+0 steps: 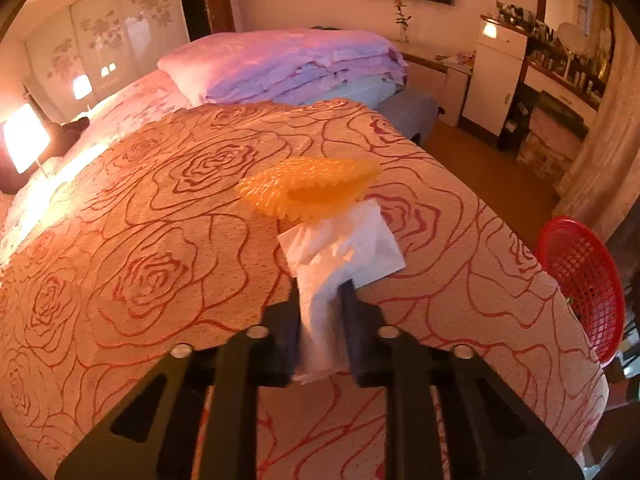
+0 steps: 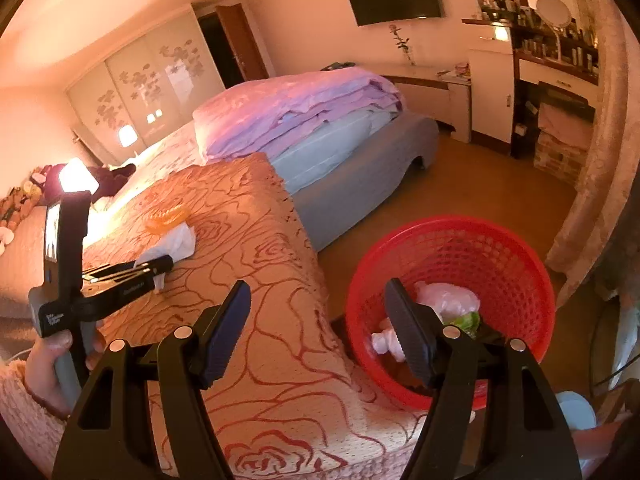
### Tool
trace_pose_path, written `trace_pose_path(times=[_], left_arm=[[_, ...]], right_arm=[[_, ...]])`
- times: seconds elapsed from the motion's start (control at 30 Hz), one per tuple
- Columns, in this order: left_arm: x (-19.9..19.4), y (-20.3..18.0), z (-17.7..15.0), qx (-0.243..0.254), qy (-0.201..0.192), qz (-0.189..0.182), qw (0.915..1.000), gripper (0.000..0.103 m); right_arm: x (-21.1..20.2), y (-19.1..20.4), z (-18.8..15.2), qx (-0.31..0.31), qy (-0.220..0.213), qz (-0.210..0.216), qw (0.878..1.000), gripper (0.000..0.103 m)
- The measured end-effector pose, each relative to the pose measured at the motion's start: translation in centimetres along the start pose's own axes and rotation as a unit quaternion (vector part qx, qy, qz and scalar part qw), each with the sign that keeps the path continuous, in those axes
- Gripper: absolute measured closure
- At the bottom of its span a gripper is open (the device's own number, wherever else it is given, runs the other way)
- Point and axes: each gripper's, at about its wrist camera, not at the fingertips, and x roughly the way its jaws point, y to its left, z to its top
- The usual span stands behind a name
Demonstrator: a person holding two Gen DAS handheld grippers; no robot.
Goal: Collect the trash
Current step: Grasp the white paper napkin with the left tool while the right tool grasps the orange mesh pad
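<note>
My left gripper (image 1: 322, 292) is shut on a crumpled white tissue (image 1: 340, 248) lying on the rose-patterned bedspread (image 1: 160, 240); the same gripper (image 2: 166, 262) and tissue (image 2: 176, 242) show in the right wrist view. An orange ridged plastic piece (image 1: 308, 192) lies just beyond the tissue, touching its far edge, and also shows from the right (image 2: 166, 216). My right gripper (image 2: 316, 300) is open and empty, above the bed's corner beside the red mesh basket (image 2: 512, 256). The basket holds pale plastic trash (image 2: 448, 300) and a green scrap (image 2: 468, 320). The basket's rim (image 1: 580, 280) shows right of the bed.
A folded pink and lilac quilt stack (image 1: 288, 64) lies on the bed beyond the bedspread. A lit lamp (image 1: 24, 140) stands at the left. White cabinets (image 1: 496, 76) and a cluttered dresser (image 2: 560, 60) line the far right wall. Bare wooden floor (image 2: 480, 184) lies between bed and dresser.
</note>
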Motion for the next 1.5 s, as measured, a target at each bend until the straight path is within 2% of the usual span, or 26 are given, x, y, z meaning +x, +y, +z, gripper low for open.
trace_pose_path(times=[0.03, 0.13, 0.3, 0.73, 1.03, 1.3, 1.5], left_arm=[[-0.1, 0.2, -0.2, -0.002, 0.001, -0.001, 1.0000, 0.094], [-0.7, 0.8, -0.9, -0.007, 0.001, -0.003, 1.0000, 0.095], [-2.0, 2.1, -2.2, -0.015, -0.003, 0.001, 0.9999, 0.096], [-6.9, 7.3, -4.8, -0.083, -0.039, 0.013, 0.9957, 0.096], [-8.4, 11.0, -6.2, -0.117, -0.051, 0.045, 0.9908, 0.096], [-8.3, 13.4, -6.9, -0.146, -0.047, 0.053, 0.9868, 0.096], [-7.8, 14.4, -7.2, -0.160, -0.042, 0.055, 0.9847, 0.096]], right_arm=[[0.0, 0.2, 0.0, -0.003, 0.001, 0.002, 1.000, 0.036], [0.1, 1.2, -0.4, -0.016, 0.005, 0.007, 1.000, 0.036], [0.3, 2.4, -0.5, -0.033, 0.012, 0.011, 0.999, 0.036], [2.1, 6.7, 0.5, -0.082, 0.030, 0.029, 0.996, 0.036], [5.8, 12.6, 2.4, -0.125, 0.049, 0.070, 0.988, 0.036], [9.4, 17.9, 3.4, -0.183, 0.058, 0.094, 0.977, 0.036], [12.7, 20.3, 4.1, -0.196, 0.088, 0.110, 0.970, 0.036]])
